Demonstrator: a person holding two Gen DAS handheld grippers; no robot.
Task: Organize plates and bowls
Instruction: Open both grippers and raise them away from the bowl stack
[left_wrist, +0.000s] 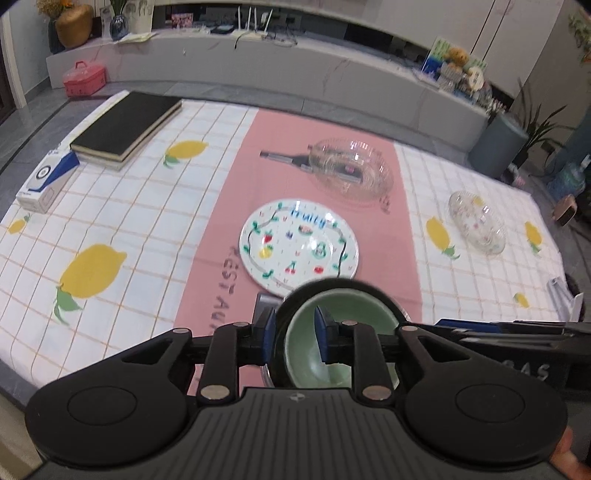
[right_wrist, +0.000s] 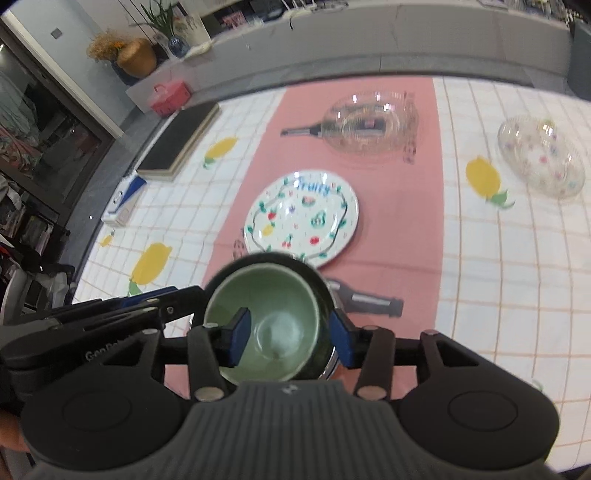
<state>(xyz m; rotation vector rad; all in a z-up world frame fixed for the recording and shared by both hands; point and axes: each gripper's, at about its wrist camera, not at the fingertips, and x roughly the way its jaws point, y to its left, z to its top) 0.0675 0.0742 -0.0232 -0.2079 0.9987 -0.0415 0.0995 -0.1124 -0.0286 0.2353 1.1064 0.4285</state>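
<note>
Left wrist view showed your left tool (left_wrist: 295, 336) with its pads narrowly parted astride the rim of a green bowl (left_wrist: 343, 354), dark outside and pale inside, apparently not pressing it. Your right tool (right_wrist: 291, 339) straddled the opposite rim, pads parted wider. That bowl sat near you on the bench (left_wrist: 147, 229), just before 1 fruit-painted plate (left_wrist: 299, 245). Beyond were 2 clear glass bowls: 1 large (left_wrist: 351, 170), 1 small (left_wrist: 476, 221).

Left gripper (left_wrist: 294, 334) and right gripper (right_wrist: 290, 341) both angled steeply downward, side by side, each with blue-padded fingers (left_wrist: 266, 336) parted and one finger either side of a wall, pads not pressing.
</note>
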